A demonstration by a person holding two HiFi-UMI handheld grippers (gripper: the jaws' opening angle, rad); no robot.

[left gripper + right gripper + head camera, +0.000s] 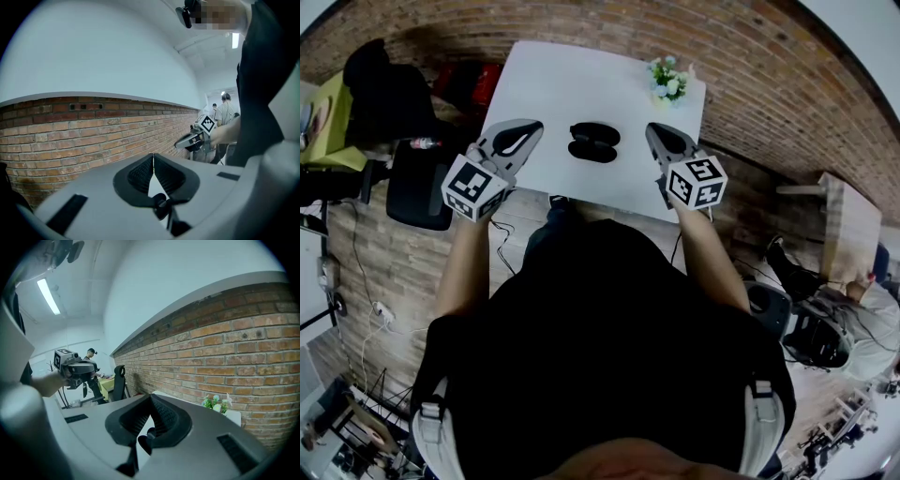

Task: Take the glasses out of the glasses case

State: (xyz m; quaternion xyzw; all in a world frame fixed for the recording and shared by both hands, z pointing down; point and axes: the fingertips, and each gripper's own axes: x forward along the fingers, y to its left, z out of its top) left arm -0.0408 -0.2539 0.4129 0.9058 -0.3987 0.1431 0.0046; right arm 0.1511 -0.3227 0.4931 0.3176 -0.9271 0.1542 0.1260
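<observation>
Flanking the glasses case (593,142), you held the left gripper (528,127) and the right gripper (657,132) clear of it, each with jaws pressed together and empty. The glasses case lay on the white table (581,80), near its front edge.

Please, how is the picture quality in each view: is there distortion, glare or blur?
Head view: strong fisheye bends the brick wall around the white table; the dark glasses case shows little detail. Left gripper view: the brick lines bow, a ceiling lamp is overexposed, and the corners are black. Right gripper view: the ceiling light strip glares; the flowers look sharp.
</observation>
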